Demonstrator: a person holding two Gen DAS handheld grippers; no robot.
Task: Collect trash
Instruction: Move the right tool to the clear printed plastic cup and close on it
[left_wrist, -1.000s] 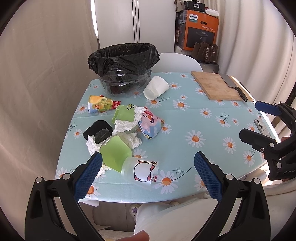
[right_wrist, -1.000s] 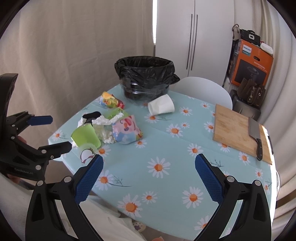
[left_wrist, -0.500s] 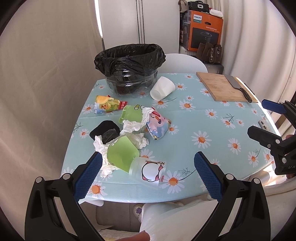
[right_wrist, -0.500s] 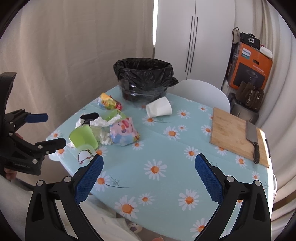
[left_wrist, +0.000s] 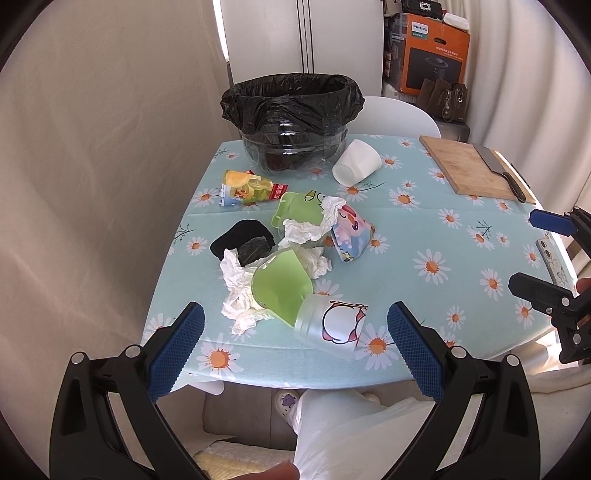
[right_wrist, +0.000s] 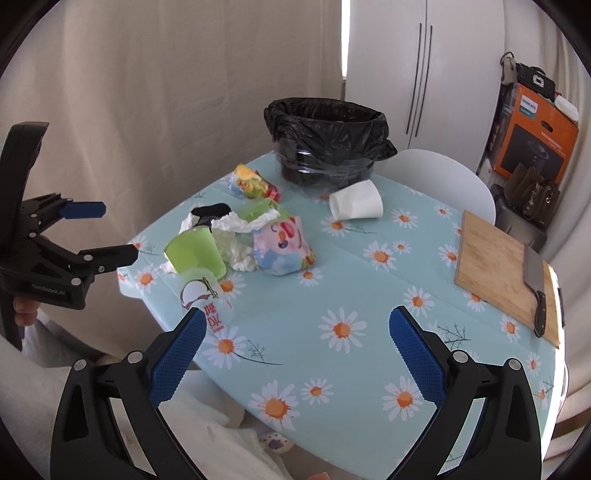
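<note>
Over the table edge (left_wrist: 258, 376), both hand-held grippers (left_wrist: 295, 343) (right_wrist: 295, 343) spread wide, empty, trash pile (left_wrist: 280, 266) ahead

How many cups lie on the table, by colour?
Green cups: 2
White cups: 1
Clear printed cups: 1
Total: 4
</note>
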